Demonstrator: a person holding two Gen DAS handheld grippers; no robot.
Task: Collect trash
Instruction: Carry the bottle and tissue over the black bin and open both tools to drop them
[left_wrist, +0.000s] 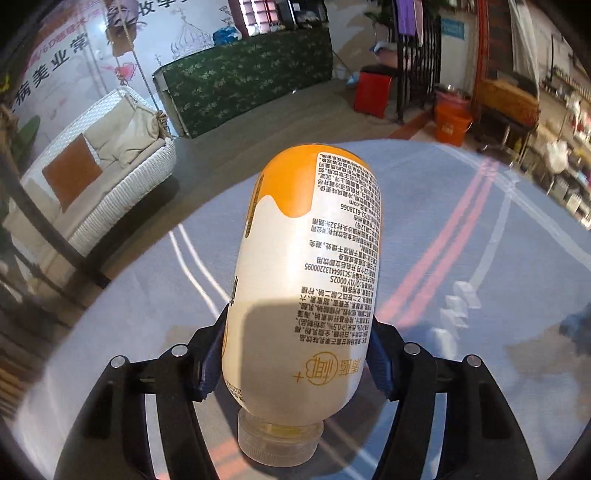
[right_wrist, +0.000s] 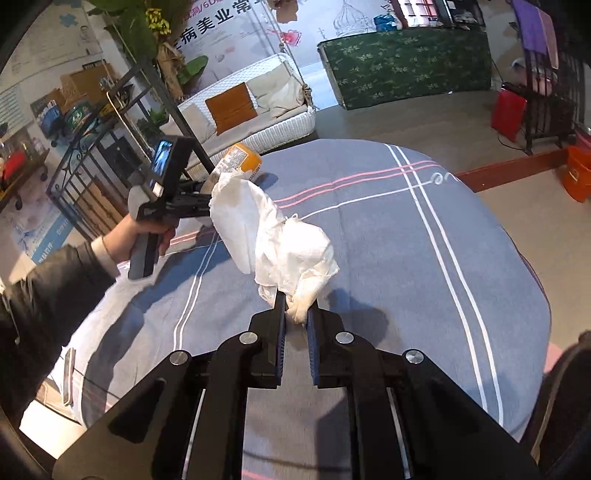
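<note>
A white and orange drink bottle with printed text and a clear cap lies between the fingers of my left gripper, cap towards the camera. The blue pads press on both its sides. In the right wrist view the bottle's orange end pokes out behind the tissue, and a hand holds the left tool over the table's far left edge. My right gripper is shut on a crumpled white tissue, which hangs up and to the left above the table.
The round table has a blue-grey cloth with white and pink stripes. A thin flat object lies at its near left edge. Beyond it stand a white wicker swing sofa, a green-clothed counter, a red stool and an orange bucket.
</note>
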